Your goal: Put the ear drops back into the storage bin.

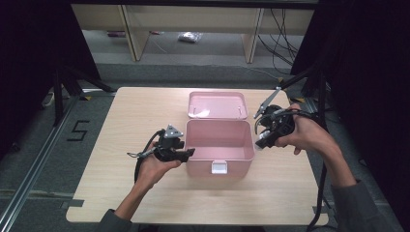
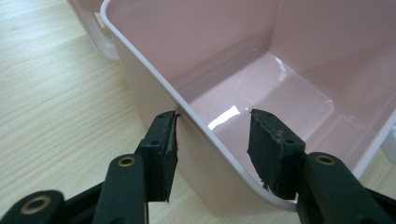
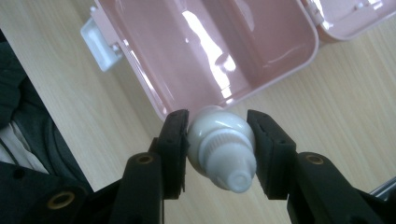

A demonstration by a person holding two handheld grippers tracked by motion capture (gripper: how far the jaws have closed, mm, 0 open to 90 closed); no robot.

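A pink plastic box (image 1: 220, 155) stands open mid-table, its inside bare, with its lid (image 1: 215, 105) laid back behind it. My left gripper (image 1: 189, 152) is at the box's left wall. In the left gripper view it (image 2: 212, 119) is open and straddles the rim of the box (image 2: 154, 79), one jaw outside and one inside. My right gripper (image 1: 261, 137) hovers at the box's right edge. In the right gripper view it (image 3: 217, 121) is shut on a small white bottle (image 3: 223, 151) with a ribbed cap and nozzle, just off the rim of the box (image 3: 144, 84).
A white latch (image 1: 219, 167) hangs on the box's front wall. The wooden table (image 1: 135, 116) has free room left, right and in front of the box. Beyond it are shelf legs (image 1: 133, 34), cables and black stand legs (image 1: 58, 92) on the floor.
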